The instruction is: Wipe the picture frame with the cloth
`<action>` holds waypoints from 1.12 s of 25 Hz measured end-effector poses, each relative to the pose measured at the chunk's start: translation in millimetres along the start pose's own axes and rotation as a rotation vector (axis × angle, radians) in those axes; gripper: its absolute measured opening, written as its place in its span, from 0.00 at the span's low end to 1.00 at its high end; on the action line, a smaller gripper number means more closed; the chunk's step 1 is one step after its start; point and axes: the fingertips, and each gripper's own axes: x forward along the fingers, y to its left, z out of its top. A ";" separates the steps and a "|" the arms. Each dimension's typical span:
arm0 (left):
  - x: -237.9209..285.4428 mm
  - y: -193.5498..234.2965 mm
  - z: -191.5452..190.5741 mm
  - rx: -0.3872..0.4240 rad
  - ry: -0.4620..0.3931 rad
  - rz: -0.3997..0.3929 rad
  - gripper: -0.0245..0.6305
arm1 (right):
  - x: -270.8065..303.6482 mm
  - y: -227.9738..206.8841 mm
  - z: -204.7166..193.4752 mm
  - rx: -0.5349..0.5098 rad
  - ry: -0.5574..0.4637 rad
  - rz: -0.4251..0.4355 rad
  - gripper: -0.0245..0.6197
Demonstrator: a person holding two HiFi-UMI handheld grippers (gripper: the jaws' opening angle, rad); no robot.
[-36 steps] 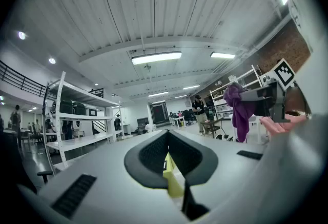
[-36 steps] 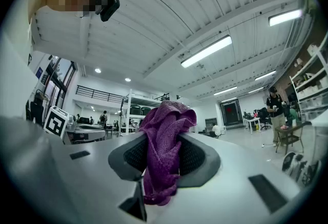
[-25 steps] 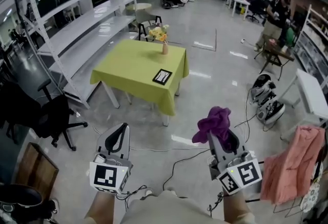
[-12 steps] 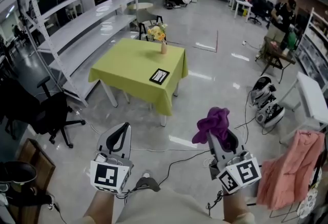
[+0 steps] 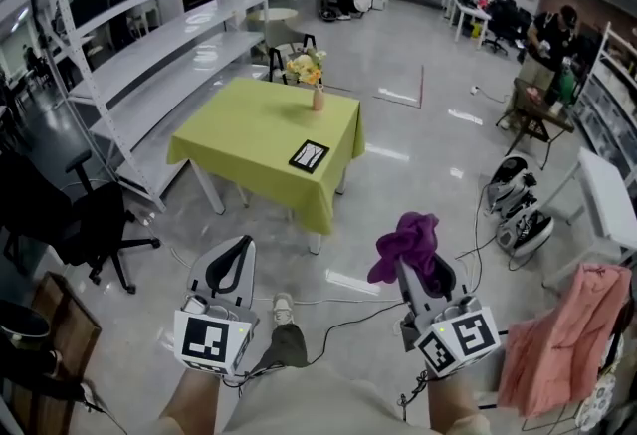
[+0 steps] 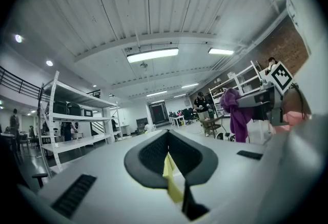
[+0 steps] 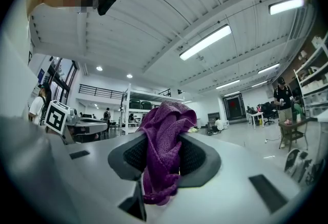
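Observation:
A small black picture frame [image 5: 310, 156] lies flat near the front right corner of the yellow-green table [image 5: 249, 134], well ahead of both grippers. My right gripper [image 5: 418, 259] is shut on a purple cloth [image 5: 408, 242], which bunches out above its jaws; the same purple cloth [image 7: 164, 156] fills the jaws in the right gripper view. My left gripper [image 5: 230, 264] is shut and holds nothing; in the left gripper view its jaws [image 6: 168, 159] meet with only a yellow sliver of the table behind them. Both grippers are held low, over the floor.
A vase of flowers [image 5: 311, 75] stands at the table's far edge. White shelving [image 5: 129, 55] runs along the left, with a black office chair [image 5: 85, 224] in front. Cables [image 5: 338, 319] trail on the floor. Pink cloth [image 5: 552, 343] hangs at the right. People stand far off.
The view has advanced slightly toward the table; my foot has stepped forward below. Both grippers keep their pose, the right still clamped on the purple cloth.

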 end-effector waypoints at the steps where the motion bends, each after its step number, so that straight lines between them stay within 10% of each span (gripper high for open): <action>1: 6.9 4.9 -1.2 -0.001 0.003 0.000 0.05 | 7.5 -1.4 -2.7 0.001 0.004 0.000 0.24; 28: 284.4 192.1 -90.4 -0.054 0.081 -0.145 0.05 | 324.2 -85.5 -58.8 0.035 0.157 -0.108 0.24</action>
